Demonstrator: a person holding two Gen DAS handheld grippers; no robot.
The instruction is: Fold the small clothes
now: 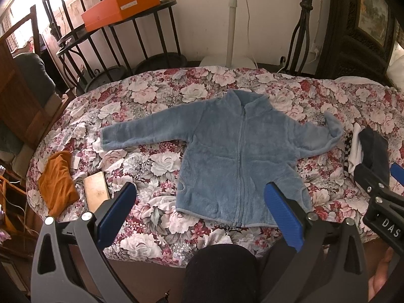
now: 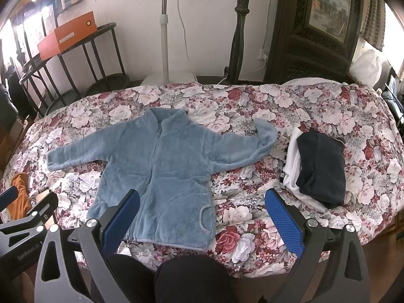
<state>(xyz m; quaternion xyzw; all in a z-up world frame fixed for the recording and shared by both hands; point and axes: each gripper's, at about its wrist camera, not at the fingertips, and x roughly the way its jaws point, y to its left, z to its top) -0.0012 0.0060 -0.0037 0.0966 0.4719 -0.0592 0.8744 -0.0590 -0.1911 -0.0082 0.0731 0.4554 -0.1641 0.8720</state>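
Blue fleece jacket (image 1: 240,156) (image 2: 161,174): small, zip front, zipped to the stand-up collar, lying flat and face up on the floral bedspread (image 1: 156,161) (image 2: 252,197). Collar points to the far edge, hem to the near edge. Both sleeves spread out sideways; the right sleeve's cuff is bent back upward. A curved pocket opening shows on each side near the hem. Unfolded. Right of it, a folded dark garment (image 1: 373,149) (image 2: 322,169) sits on folded white cloth (image 1: 356,151) (image 2: 293,166).

White wall (image 2: 207,20); black metal shelf (image 1: 141,32) bearing orange box (image 1: 121,6); dark carved cabinet (image 2: 318,38); bright window left.
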